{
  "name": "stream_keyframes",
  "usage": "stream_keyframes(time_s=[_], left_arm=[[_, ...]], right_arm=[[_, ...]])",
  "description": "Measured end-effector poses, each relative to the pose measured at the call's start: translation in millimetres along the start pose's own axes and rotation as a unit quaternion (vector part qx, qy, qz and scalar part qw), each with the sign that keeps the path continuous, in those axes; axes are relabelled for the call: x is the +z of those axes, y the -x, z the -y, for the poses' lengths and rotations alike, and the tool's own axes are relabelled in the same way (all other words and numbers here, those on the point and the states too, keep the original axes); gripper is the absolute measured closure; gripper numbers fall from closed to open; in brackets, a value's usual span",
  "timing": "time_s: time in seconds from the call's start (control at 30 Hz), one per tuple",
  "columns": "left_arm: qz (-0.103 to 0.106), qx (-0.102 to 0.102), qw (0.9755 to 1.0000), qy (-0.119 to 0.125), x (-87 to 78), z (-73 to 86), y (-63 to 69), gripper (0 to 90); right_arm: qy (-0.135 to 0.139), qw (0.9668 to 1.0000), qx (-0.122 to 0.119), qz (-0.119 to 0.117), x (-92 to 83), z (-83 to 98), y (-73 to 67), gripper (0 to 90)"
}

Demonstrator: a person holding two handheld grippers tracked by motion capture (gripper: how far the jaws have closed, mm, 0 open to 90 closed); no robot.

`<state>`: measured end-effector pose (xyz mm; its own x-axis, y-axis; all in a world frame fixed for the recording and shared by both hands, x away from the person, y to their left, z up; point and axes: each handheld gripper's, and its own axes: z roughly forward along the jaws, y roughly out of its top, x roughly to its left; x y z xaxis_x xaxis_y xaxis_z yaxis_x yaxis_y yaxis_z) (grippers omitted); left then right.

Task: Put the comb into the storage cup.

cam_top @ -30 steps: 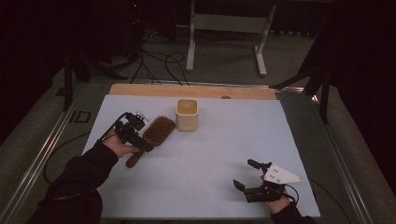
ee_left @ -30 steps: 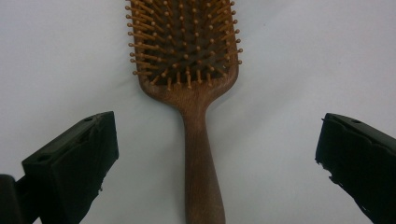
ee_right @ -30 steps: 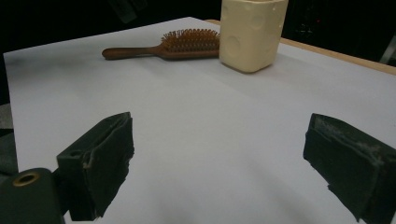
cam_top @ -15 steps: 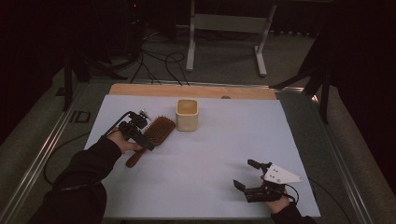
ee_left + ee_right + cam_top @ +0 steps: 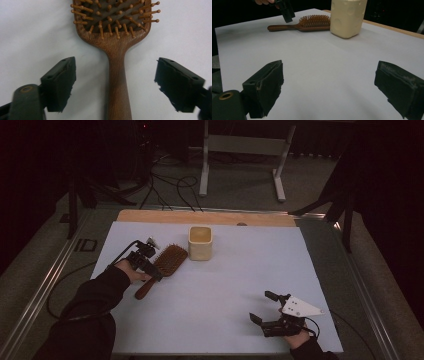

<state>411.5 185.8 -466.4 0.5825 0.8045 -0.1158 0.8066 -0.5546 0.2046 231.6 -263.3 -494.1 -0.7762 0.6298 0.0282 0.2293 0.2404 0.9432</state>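
Note:
A brown wooden hairbrush lies bristles up on the white sheet, its handle toward the person. My left gripper hangs over that handle. In the left gripper view the handle runs up between the two black jaws, with a gap on each side. The jaws have just been closing and the pads do not touch the wood. A cream cup stands just right of the brush head. My right gripper rests open near the front right edge with nothing in it. Its view looks across at the brush and cup.
The white sheet covers the table, with a bare wooden strip along the far edge. Metal rails frame the sides. Cables and a white stand lie on the floor beyond. The left gripper's cable trails off the left edge.
My left gripper has sunk a little and shifted along the brush handle, and its jaws stand narrower. The right gripper has stayed where it was.

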Motion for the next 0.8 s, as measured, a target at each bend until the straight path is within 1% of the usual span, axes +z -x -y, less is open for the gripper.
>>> stream_keyframes(time_s=[0.07, 0.1, 0.13, 0.17, 0.2, 0.23, 0.43, 0.47, 0.63, 0.73, 0.8], left_arm=[[-0.003, -0.002, 1.0000, 0.002, 1.1, -0.4, -0.2, 20.4], [0.000, -0.004, 1.0000, 0.002, 1.8, -0.5, -0.4, 22.0], [-0.001, -0.005, 1.0000, 0.001, 2.7, -0.9, -0.5, 24.9], [-0.005, -0.006, 1.0000, -0.001, 3.6, -1.2, -0.4, 25.9], [-0.005, -0.007, 1.0000, -0.003, 4.6, -1.6, -0.6, 28.5], [0.001, -0.008, 1.0000, -0.004, 5.7, -1.7, -0.4, 30.8], [0.000, -0.007, 0.9999, -0.016, 11.0, -2.9, -0.5, 42.2], [-0.001, -0.008, 0.9998, -0.017, 12.2, -3.0, -0.7, 42.2], [-0.002, -0.006, 0.9996, -0.026, 16.4, -3.4, -0.3, 50.9], [-0.003, -0.005, 0.9996, -0.027, 17.7, -3.9, 0.0, 54.5], [-0.002, -0.007, 0.9996, -0.026, 19.3, -4.0, 0.3, 56.7]], right_arm=[[0.000, 1.0000, -0.001, 0.000, 0.1, 0.1, 0.2, 8.4], [0.000, 1.0000, -0.001, 0.000, 0.1, 0.2, 0.2, 8.4], [0.000, 1.0000, 0.000, 0.000, 0.1, 0.2, 0.3, 8.4], [0.000, 1.0000, 0.000, -0.001, 0.1, 0.2, 0.3, 8.4], [0.000, 1.0000, 0.000, 0.000, 0.1, 0.2, 0.2, 8.4], [0.000, 1.0000, 0.000, -0.001, 0.2, 0.2, 0.2, 8.4], [0.000, 1.0000, 0.002, -0.001, 0.0, 0.0, 0.3, 8.4], [0.000, 1.0000, 0.002, -0.001, 0.0, 0.0, 0.3, 8.4], [0.000, 1.0000, 0.003, -0.002, 0.0, 0.1, 0.7, 8.4], [0.000, 1.0000, 0.003, -0.002, 0.0, 0.0, 0.6, 8.4], [0.000, 1.0000, 0.004, -0.002, -0.1, 0.0, 0.5, 8.4]])
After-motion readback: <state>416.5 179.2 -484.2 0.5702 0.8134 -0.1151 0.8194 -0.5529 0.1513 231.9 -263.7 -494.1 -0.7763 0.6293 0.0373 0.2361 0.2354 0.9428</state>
